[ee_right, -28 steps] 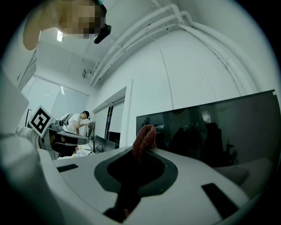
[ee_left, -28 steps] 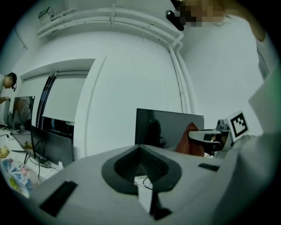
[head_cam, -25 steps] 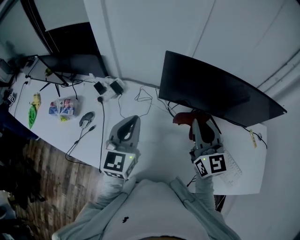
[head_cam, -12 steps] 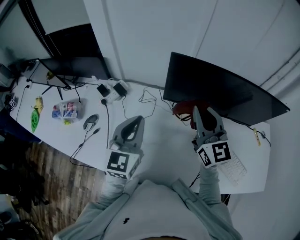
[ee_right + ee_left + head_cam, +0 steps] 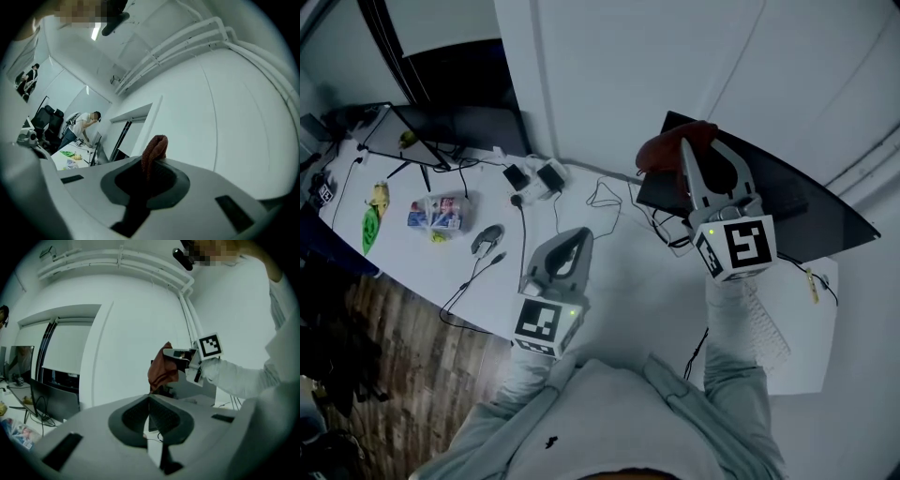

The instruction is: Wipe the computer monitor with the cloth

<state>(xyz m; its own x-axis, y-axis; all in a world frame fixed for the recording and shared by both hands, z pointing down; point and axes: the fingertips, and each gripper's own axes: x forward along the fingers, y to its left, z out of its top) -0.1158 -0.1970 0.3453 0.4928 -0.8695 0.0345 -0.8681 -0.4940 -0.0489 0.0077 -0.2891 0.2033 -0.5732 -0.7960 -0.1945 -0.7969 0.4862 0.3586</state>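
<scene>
In the head view the right gripper [image 5: 701, 152] is held up at about one o'clock, and a rust-red cloth [image 5: 661, 155] is pinched between its jaws. In the right gripper view the cloth [image 5: 153, 150] is seen clamped in the throat of the jaws, with a folded bunch standing up above them. The cloth is placed at the upper left corner of the dark monitor [image 5: 806, 202], which stretches away from it towards four o'clock. Whether cloth and screen touch cannot be told. The left gripper [image 5: 574, 239] is held low over the white desk [image 5: 619, 281] near the view's centre, well apart from the monitor. Its jaws are pressed together and nothing is held between them. From the left gripper view the cloth [image 5: 161, 369] is seen hanging at twelve o'clock above those jaws. A mouse [image 5: 487, 237] lies at nine o'clock of the left gripper, and a keyboard [image 5: 764, 328] at five o'clock of the right one.
</scene>
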